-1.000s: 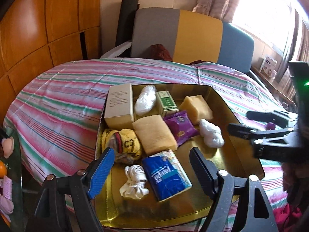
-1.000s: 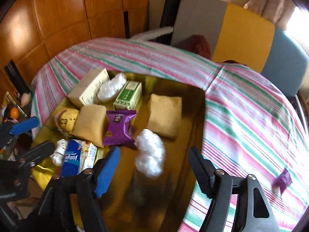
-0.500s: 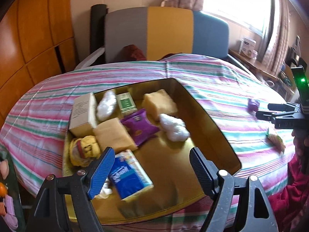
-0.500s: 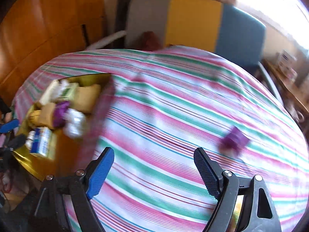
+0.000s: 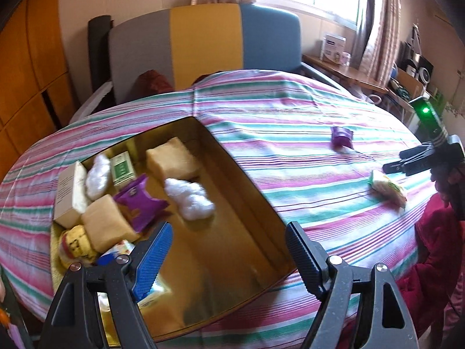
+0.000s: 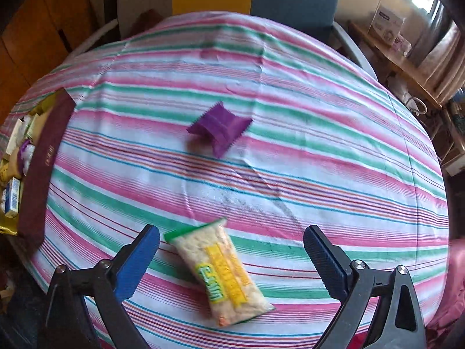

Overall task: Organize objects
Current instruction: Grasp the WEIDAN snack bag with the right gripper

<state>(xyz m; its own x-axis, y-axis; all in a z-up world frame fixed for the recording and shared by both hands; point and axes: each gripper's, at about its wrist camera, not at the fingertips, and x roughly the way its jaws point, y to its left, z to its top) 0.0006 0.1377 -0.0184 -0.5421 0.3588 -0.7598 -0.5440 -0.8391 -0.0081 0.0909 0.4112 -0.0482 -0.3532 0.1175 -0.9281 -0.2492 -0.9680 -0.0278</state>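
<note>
A round table covered by a striped tablecloth is shown, with a gold tray taken as the landmark. Within the tray, a cardboard box, two white wads, a green carton, two tan sponge blocks, a purple sachet and a yellow figure are gathered toward the left and far sides; the near right part of the tray floor is seen bare. A blue tissue pack is seen at the tray's near edge.

The left gripper is held over the near part of the tray, its jaws spread wide and nothing between them. The right gripper is held well to the right of the tray, jaws likewise spread wide and empty. Between its fingers, on the cloth, a yellow-and-green snack packet is seen lying flat, untouched. A second purple sachet lies beyond the packet, well apart from the tray. A grey, yellow and blue chair back stands behind the table.
</note>
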